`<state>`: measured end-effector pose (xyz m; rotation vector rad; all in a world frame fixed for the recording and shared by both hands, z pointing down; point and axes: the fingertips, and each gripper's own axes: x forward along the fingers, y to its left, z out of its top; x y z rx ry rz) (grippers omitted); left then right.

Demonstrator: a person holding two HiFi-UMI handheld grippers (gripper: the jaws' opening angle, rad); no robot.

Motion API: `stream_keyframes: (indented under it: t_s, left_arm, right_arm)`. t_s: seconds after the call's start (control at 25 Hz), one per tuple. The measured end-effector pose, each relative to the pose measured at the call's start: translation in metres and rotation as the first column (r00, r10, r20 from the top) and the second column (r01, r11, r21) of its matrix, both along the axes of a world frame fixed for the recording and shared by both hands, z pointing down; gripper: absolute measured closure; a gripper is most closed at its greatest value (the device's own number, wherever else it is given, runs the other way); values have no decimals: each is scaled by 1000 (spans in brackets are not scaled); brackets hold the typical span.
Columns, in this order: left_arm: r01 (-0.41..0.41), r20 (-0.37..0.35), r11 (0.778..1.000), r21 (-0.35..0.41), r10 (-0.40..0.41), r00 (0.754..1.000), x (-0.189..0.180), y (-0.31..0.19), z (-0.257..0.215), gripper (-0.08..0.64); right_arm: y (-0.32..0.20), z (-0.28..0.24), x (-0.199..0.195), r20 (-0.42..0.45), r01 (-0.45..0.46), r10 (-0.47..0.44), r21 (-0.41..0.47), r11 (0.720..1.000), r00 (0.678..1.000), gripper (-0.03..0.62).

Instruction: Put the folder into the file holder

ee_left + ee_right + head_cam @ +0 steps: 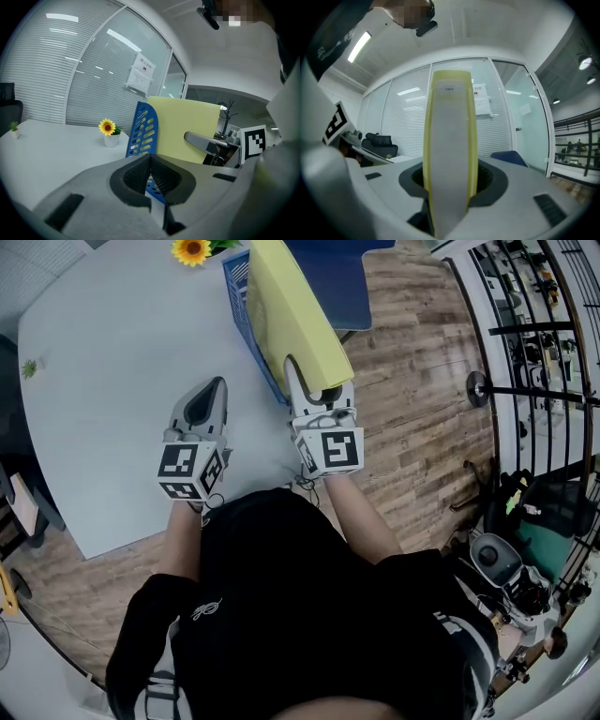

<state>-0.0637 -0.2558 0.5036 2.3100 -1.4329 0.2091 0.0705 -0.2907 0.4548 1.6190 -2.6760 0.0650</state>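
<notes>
In the head view a yellow folder [291,315] stands on edge, slanting over the blue file holder [246,306] at the table's far side. My right gripper [314,382] is shut on the folder's near end. The right gripper view shows the folder's grey-and-yellow spine [450,140] upright between the jaws of the right gripper [450,183]. My left gripper [217,382] hovers over the white table [112,381], left of the holder, shut with nothing in it. In the left gripper view the pads of the left gripper [150,158] meet; beyond them are the holder [143,126] and the folder [187,133].
A small sunflower pot [192,251] stands at the table's far edge, left of the holder, and a tiny green plant [30,368] sits near its left edge. A dark blue chair [333,282] is behind the folder. Wooden floor and a metal rack [534,324] lie to the right.
</notes>
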Motion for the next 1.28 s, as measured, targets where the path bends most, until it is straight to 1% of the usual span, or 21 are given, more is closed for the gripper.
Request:
stream_keyframes:
  t_s: [0.6, 0.76, 0.92, 1.04, 1.28]
  left_arm:
    - [-4, 1, 1000, -7, 4, 1000, -3, 2, 3, 560]
    - [-5, 1, 1000, -5, 5, 1000, -3, 5, 2, 560]
    - [-4, 3, 1000, -6, 4, 1000, -3, 11, 3, 560]
    - [-9, 5, 1000, -12, 9, 1000, 0, 19, 4, 560]
    - [-32, 15, 999, -8, 33, 999, 10, 30, 2, 560]
  right_arm:
    - [0, 14, -1, 1, 0, 0, -40, 999, 1000, 411]
    - [3, 18, 1, 5, 3, -3, -72, 997, 1000, 377]
    - [7, 20, -1, 0, 30, -30, -83, 996, 1000, 348]
    - [15, 25, -2, -3, 50, -50, -109, 993, 999, 322]
    - [37, 33, 10, -20, 47, -50, -138, 989, 999, 319]
